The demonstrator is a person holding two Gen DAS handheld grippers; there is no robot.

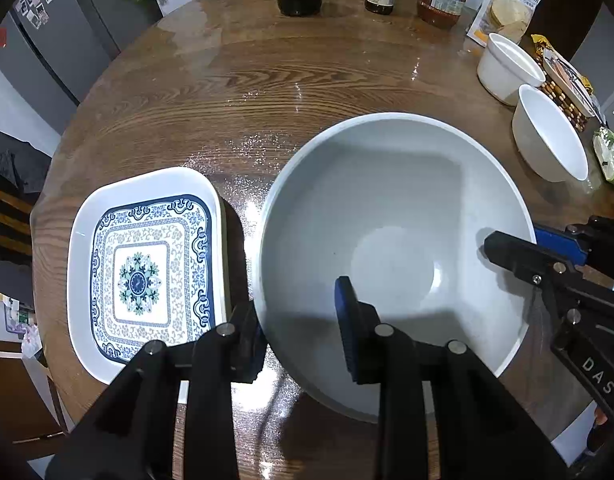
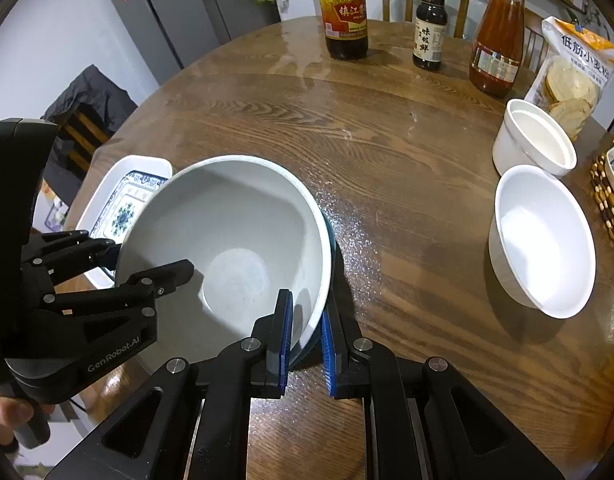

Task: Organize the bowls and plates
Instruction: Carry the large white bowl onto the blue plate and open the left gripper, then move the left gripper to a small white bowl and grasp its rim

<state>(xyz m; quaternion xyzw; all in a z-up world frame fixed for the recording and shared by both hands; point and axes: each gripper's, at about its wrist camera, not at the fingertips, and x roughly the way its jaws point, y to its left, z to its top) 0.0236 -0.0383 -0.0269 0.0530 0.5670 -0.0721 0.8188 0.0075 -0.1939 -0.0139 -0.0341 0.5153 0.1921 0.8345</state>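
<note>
A large pale grey bowl (image 1: 387, 208) (image 2: 235, 216) with a dark outer wall is on the round wooden table (image 1: 227, 92); whether it rests flat I cannot tell. My left gripper (image 1: 297, 320) (image 2: 149, 258) straddles the bowl's left rim. Its blue pad stands inside the bowl with a visible gap to the wall. My right gripper (image 2: 306, 312) (image 1: 527, 242) is shut on the opposite rim, one pad on each side. A rectangular white plate (image 1: 143, 264) (image 2: 127, 196) with a blue pattern lies just left of the bowl. Two small white bowls (image 1: 547, 136) (image 1: 507, 68) stand at the right.
Three sauce bottles (image 2: 345, 12) (image 2: 429, 24) (image 2: 495, 40) line the far edge. At the far right are a flour bag (image 2: 575, 76) and a beaded mat (image 2: 611, 208). A chair with dark cloth (image 2: 87, 108) and a grey fridge (image 2: 167, 12) stand beyond the left side.
</note>
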